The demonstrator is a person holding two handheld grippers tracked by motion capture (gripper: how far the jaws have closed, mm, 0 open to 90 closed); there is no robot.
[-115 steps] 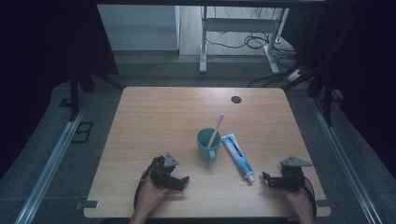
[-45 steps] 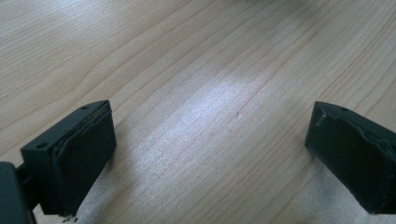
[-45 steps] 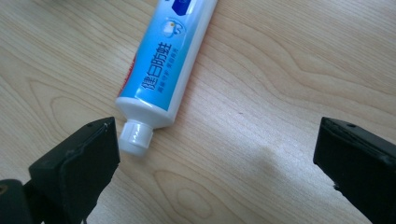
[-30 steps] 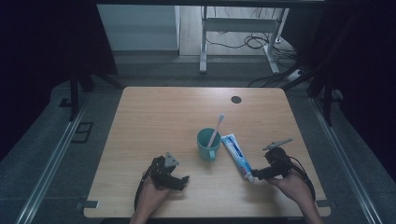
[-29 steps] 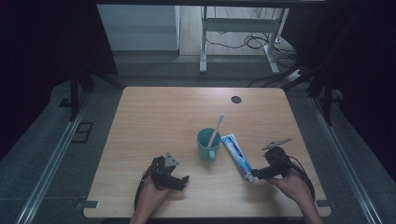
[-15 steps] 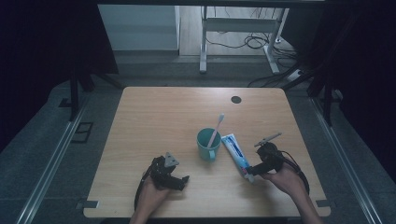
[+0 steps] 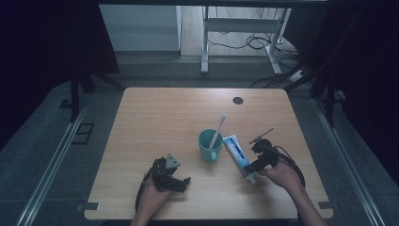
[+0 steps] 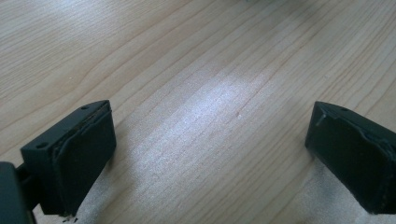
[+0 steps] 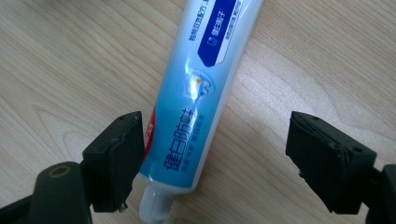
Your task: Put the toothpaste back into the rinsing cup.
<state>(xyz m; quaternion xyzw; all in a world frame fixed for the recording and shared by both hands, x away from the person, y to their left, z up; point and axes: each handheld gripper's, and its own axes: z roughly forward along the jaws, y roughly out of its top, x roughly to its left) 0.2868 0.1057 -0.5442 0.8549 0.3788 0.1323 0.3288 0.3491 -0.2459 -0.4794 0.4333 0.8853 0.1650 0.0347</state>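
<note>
right claw [image 9: 212, 163] has just been closing, spread astride the toothpaste tube [image 9: 201, 93] beside the cup [image 7: 209, 146], lined up to pinch; left claw [image 8: 205, 158] spread, idle on bench [image 7: 155, 122].

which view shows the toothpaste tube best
The right gripper view: the tube is close up, label readable, its cap end between the open jaws and one side against a pad. The high view shows it small, lying beside the cup. The left gripper view gives bare table.
</note>
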